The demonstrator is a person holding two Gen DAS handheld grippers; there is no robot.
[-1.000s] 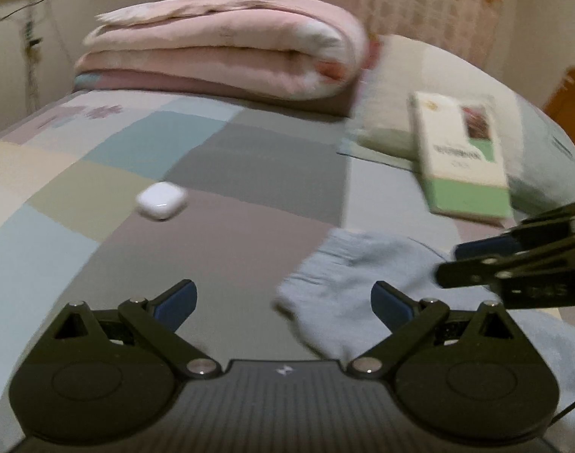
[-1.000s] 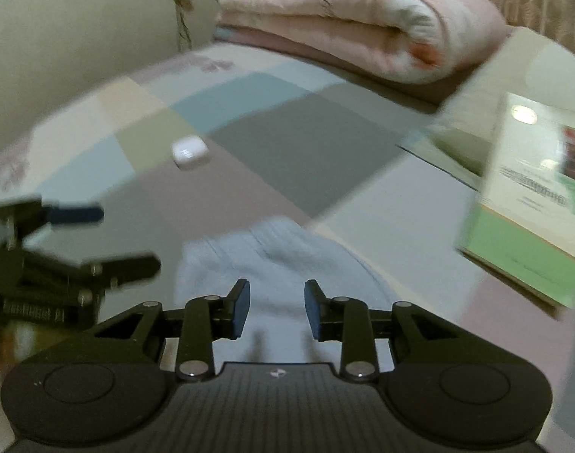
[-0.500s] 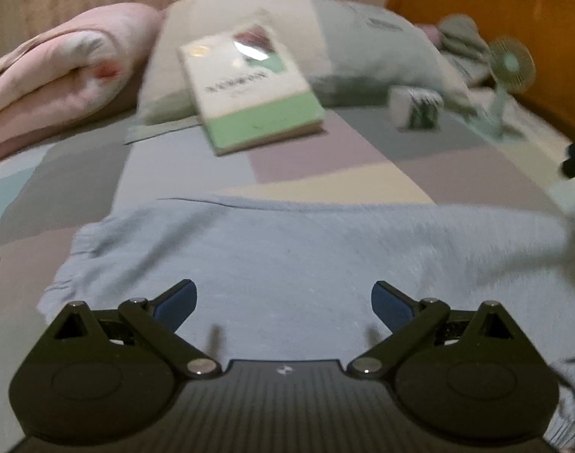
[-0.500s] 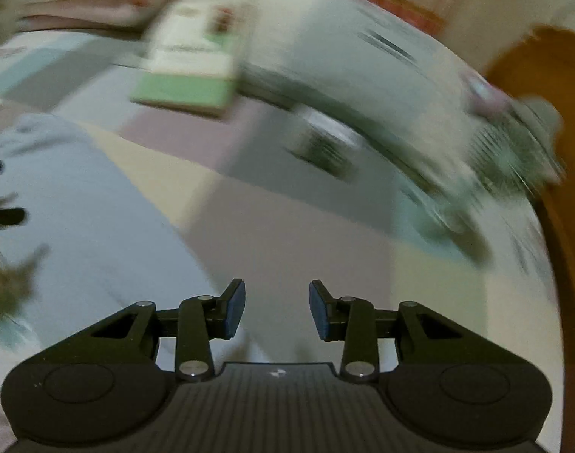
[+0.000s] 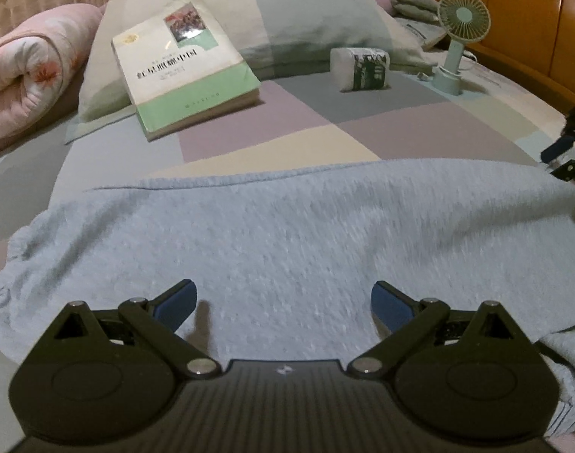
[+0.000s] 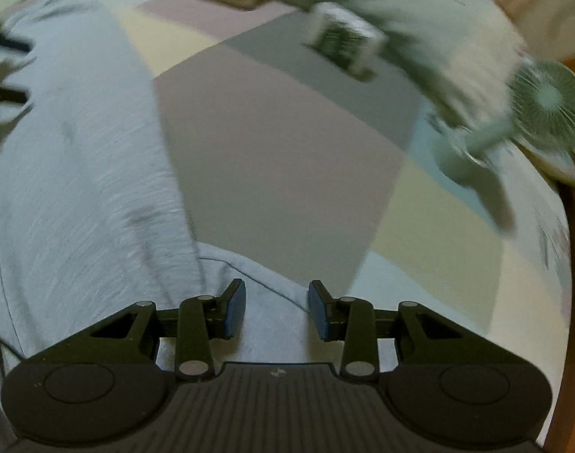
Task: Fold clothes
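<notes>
Both my hands tilt down over the pale blue garment spread flat on the bed. My left gripper has its jaws spread wide; my right gripper holds its jaws narrowly apart above the garment's near edge, pinching nothing. Bare patchwork bedding lies beyond.

Bedroom in a home.
Patchwork bedsheet, pillow, rolled quilt, wooden headboard, book, small fan.
</notes>
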